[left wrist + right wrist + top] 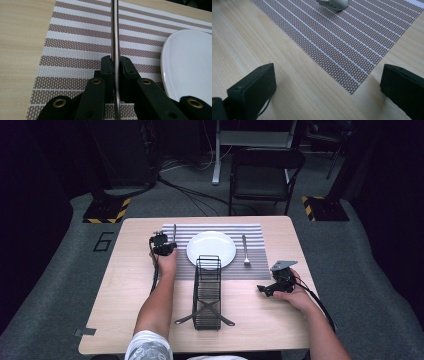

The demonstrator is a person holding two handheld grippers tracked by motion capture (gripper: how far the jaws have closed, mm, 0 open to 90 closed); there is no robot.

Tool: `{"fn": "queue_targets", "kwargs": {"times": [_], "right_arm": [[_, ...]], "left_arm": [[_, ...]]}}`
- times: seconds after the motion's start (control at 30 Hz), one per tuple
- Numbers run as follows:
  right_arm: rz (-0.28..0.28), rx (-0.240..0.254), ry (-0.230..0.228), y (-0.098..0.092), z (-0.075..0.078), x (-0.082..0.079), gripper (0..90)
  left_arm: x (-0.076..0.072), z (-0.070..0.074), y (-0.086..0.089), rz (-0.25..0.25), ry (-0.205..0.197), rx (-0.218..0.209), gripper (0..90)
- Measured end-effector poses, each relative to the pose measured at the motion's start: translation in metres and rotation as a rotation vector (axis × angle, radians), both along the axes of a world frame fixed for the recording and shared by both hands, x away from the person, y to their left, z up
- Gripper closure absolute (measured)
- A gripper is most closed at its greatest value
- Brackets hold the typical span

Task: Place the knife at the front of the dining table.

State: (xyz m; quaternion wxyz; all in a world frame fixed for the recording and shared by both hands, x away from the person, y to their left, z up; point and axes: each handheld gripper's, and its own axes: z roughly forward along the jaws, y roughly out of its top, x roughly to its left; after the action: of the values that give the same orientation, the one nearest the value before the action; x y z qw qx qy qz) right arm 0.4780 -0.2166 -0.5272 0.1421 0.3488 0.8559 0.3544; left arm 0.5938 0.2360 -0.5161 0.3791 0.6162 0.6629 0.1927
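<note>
A striped placemat [260, 270] lies at the far middle of the wooden table [125, 320], with a white plate [211, 249] on it. A knife [174, 232] lies along the plate's left side. My left gripper [162, 245] is shut on the knife's near end. In the left gripper view the thin blade [115, 30] stands on edge between the closed jaws of the left gripper [115, 62], over the placemat [75, 42] and beside the plate [187, 62]. A fork [245, 251] lies right of the plate. My right gripper [265, 290] rests open on the table, near the placemat corner [342, 37] and the fork [334, 3].
A black wire rack [207, 290] stands lengthwise in the middle of the table in front of the plate, between my forearms. Two grey bars stick out from under its near end. Beyond the table stand a folding chair [265, 175] and stand bases on the floor.
</note>
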Motion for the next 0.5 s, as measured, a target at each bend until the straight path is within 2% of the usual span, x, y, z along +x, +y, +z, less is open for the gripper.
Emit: {"fn": "queue_targets", "kwargs": {"times": [0.13, 0.37, 0.4, 0.5], "right_arm": [[0.001, 0.000, -0.001, 0.0000, 0.0000, 0.0001, 0.0], [0.000, 0.000, 0.000, 0.0000, 0.0000, 0.0000, 0.0], [0.000, 0.000, 0.000, 0.0001, 0.0000, 0.0000, 0.0], [0.000, -0.001, 0.000, 0.0000, 0.0000, 0.0000, 0.0]], "left_arm": [[0.0017, -0.0024, -0.0007, 0.003, 0.004, -0.002, 82.5], [0.0045, -0.0051, 0.0005, 0.014, -0.002, -0.030, 82.4], [0.0047, -0.0052, -0.0008, 0.027, -0.002, -0.030, 82.4], [0.0063, -0.0056, -0.0006, 0.013, 0.003, -0.026, 82.3]]}}
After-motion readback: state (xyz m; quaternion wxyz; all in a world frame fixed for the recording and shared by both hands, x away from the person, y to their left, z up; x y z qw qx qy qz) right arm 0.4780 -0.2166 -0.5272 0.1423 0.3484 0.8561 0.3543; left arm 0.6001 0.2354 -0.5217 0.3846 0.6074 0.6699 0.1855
